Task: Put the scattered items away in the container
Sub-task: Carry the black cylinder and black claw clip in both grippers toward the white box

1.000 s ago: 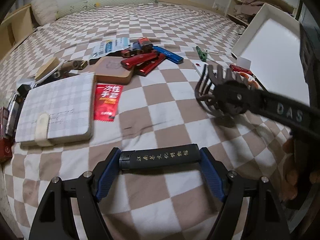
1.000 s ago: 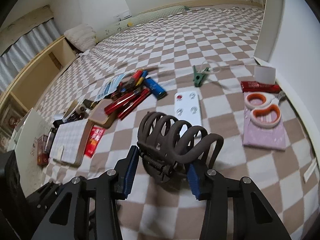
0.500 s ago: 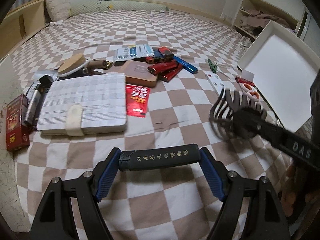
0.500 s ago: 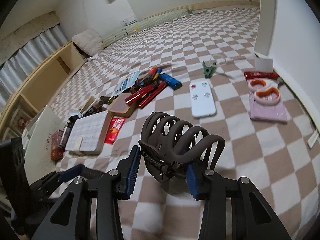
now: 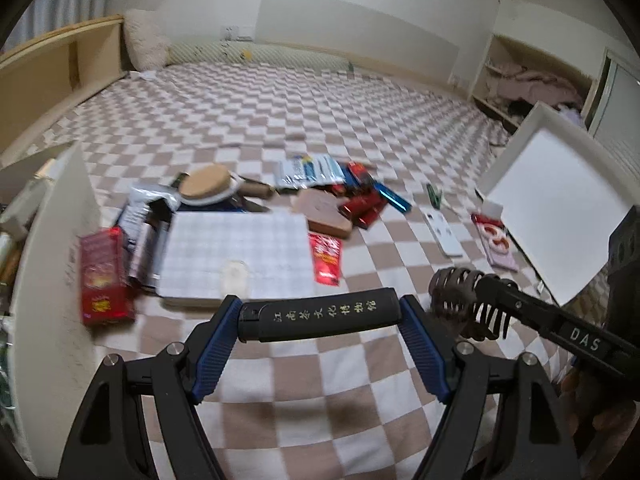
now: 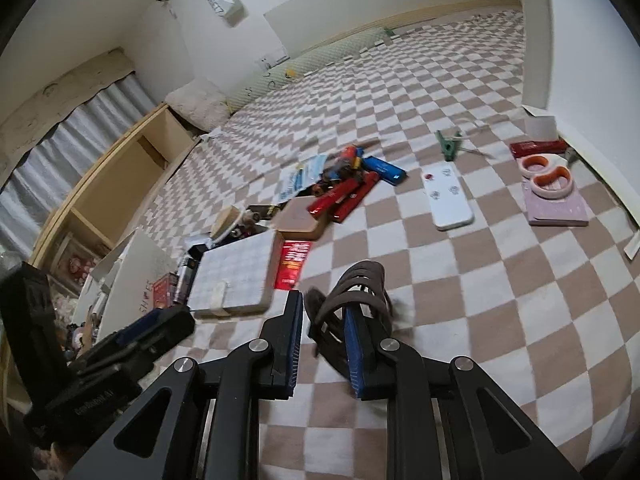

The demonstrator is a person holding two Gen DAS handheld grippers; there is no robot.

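Note:
My left gripper is shut on a black lighter with white lettering, gripped end to end between the blue pads above the checked bedspread. My right gripper has its jaws closing tight on a brown hair claw clip, which stands edge-on between the pads. In the left wrist view the clip hangs at the tip of the right gripper, just right of the lighter. A white box with things inside stands at the left edge. Another white box leans at the right.
On the bedspread lie a plaid notebook, a red packet, a red carton, a pile of red and blue lighters, a white remote, a green clip and orange scissors. A wooden shelf lines the far left.
Both grippers have lifted and swung left; the white box at the left has come into view. The right jaws have narrowed on the hair clip, which has turned edge-on.

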